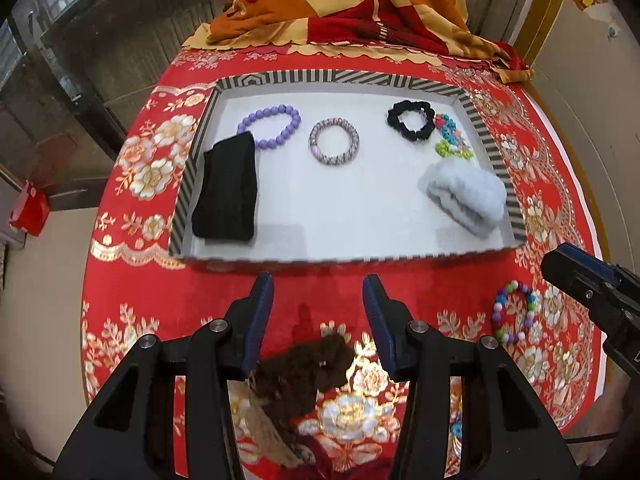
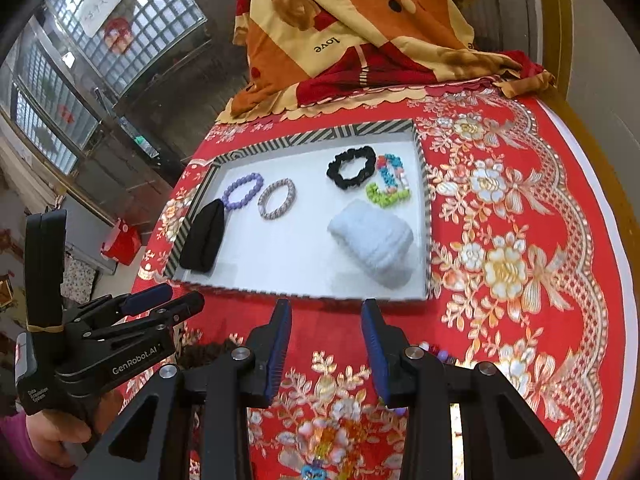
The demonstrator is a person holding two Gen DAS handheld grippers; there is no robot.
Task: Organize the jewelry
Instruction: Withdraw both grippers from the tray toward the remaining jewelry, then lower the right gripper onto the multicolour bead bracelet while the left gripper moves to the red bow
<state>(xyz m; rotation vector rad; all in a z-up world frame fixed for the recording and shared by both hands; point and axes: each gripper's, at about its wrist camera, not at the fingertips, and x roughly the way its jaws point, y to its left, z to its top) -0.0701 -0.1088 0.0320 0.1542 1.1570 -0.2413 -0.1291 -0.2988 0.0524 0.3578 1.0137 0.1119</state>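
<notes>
Both sets of jaws are spread wide with nothing between them. Left gripper (image 1: 318, 292) hangs over the red floral tablecloth (image 1: 148, 168) just short of the near edge of the striped-rim tray (image 1: 280, 80), and there's a fuzzy dark brown scrunchie (image 1: 304, 372) lying on the cloth right under it, between the fingers but not pinched. Right gripper (image 2: 326, 316) sits just off the tray's near rim too, empty.

Inside the white tray: a black knit headband (image 1: 226, 188) along the left wall, with a purple bead bracelet (image 1: 270, 126) touching its far end, then a pink-grey braided hair tie (image 1: 334, 142) near the middle. Over on the right there's a black scrunchie (image 1: 411, 119), a multicolour bead bracelet (image 1: 452, 138) just beside it against the right wall, and a fluffy pale blue headband (image 1: 466, 196) nearer the front.

Still outside the tray: a pastel pom-pom bracelet (image 1: 514, 314) on the cloth to the right, near the other gripper's tip. Behind the tray is a crumpled orange-and-red blanket (image 1: 340, 0) with "love" printed on it.
</notes>
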